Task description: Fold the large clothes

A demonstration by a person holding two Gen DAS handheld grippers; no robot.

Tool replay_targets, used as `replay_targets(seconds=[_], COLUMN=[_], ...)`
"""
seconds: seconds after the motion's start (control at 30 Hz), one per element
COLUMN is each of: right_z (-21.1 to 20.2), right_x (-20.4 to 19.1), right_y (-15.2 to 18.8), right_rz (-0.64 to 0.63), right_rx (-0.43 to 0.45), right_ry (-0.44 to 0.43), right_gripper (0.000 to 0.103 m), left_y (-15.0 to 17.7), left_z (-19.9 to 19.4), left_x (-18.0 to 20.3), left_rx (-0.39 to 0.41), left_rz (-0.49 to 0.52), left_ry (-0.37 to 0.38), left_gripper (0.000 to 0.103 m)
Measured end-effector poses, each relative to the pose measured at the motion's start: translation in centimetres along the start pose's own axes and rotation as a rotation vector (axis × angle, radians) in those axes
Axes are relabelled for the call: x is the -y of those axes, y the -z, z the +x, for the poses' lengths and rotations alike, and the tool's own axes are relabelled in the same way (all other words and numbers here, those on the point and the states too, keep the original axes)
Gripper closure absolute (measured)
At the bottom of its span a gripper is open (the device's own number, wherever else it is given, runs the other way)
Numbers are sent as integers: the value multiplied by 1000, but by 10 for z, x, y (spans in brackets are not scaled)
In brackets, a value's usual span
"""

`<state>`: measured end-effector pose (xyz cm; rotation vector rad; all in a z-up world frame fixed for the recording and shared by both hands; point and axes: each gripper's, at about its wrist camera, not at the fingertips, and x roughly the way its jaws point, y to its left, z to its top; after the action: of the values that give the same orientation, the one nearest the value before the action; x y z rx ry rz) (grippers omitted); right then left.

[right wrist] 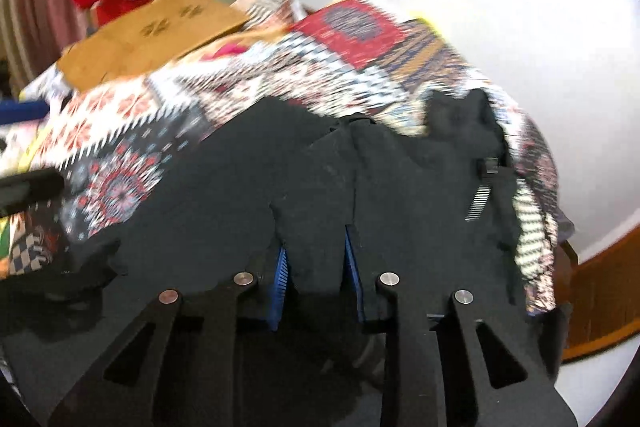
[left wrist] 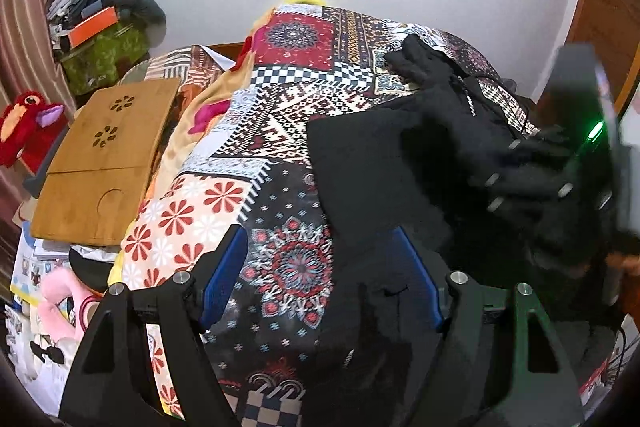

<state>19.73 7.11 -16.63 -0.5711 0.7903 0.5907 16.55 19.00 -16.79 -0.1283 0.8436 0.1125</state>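
Black jacket being handled on a bed with a patchwork quilt.

The black jacket [left wrist: 384, 155] lies on the patterned quilt [left wrist: 256, 147]. The right gripper [right wrist: 316, 267] is clenched on a fold of it; the left gripper [left wrist: 324, 267] is spread wide above its edge, grasping nothing.

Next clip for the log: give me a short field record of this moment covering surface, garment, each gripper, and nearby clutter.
surface: bed with patchwork bedspread
garment: black zip jacket, lying partly spread on the bedspread
left gripper: open, empty, over the jacket's near edge
right gripper: shut on a fold of the jacket; view is motion-blurred
clutter: wooden lap tray on the bed's left side; red plush toy beyond it
fold progress: jacket not yet folded neatly
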Motion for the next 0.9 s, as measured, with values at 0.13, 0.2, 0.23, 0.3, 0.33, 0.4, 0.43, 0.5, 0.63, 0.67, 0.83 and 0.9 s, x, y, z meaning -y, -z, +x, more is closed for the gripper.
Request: replay_targets(seconds=[0.13,0.2,0.23,0.3,0.33,0.4,0.43,0.5,0.63,0.67,0.83,0.9], right_z=[-30,-44,-50,-59,-62,-66,-66,-66,-59,-57,-48,-39], right_x=[47,71,82,103,109,129,138,149,167,171,188,193], right_y=[3,8,11,19,24,38,44,58,87,95,130,139], right_rz=[99,153,178,221,238,300,325,362,455,486,594,632], right_rx=[57,83,93,111,115,114,109,94,56,49,-1,-39], right_ry=[36,55,67,93,102,106,103,97,77,70,25,6], right_gripper=[81,81,81,81,81,81,81,82,82,82,82,82], left_y=[-5,-7,-7,-8,-8,-7,-7,-7,-8,-8,-8,-6], left_z=[7,14,16,25,28,33,34,36,38,38,41,42], left_x=[10,17,19,27,32,40,44,54,68,71,80,82], left_rx=[-9,-24,-30,-54,-63,-76,-79,-85,-91,-91,-104,-112], left_rz=[2,4,5,5,5,9,13,28,53,59,71,74], left_ry=[14,15,14,19,24,38,39,41,50,50,52,51], left_gripper=[29,29,29,29,29,29,29,29,29,29,29,29])
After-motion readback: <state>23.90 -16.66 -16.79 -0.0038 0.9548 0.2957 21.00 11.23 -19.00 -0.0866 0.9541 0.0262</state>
